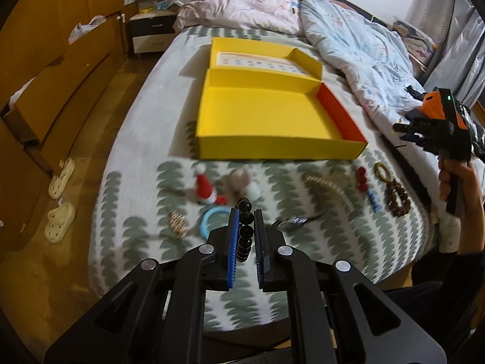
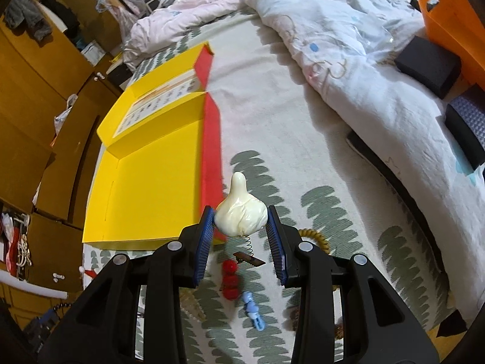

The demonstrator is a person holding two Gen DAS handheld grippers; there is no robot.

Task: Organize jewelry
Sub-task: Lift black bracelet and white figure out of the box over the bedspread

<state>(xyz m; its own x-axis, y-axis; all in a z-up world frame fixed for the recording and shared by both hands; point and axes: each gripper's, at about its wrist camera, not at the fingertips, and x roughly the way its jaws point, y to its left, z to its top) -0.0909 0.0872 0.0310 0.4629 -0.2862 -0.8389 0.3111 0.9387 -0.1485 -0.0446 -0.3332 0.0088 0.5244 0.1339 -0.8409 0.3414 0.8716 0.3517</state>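
Observation:
My left gripper (image 1: 245, 215) is shut on a black bead bracelet (image 1: 246, 218) and holds it above the bed, short of the open yellow box (image 1: 257, 115). My right gripper (image 2: 241, 215) is shut on a cream garlic-shaped hair clip (image 2: 241, 215) with a spring and a clip hanging under it, beside the box's red right side (image 2: 210, 157). The right gripper also shows at the right of the left wrist view (image 1: 406, 127). On the bedsheet lie a red Santa-hat clip (image 1: 204, 188), a blue ring (image 1: 209, 218), a gold spiral piece (image 1: 178, 226), red beads (image 2: 230, 279) and a blue clip (image 2: 253, 311).
A brown bead bracelet (image 1: 397, 197) and a gold coil hair tie (image 1: 383, 171) lie at the right. Crumpled duvets (image 1: 348, 39) cover the far bed. An orange basket (image 2: 454, 24) and dark blocks sit on the right. Wooden drawers (image 1: 45, 91) and slippers (image 1: 60, 221) are on the left.

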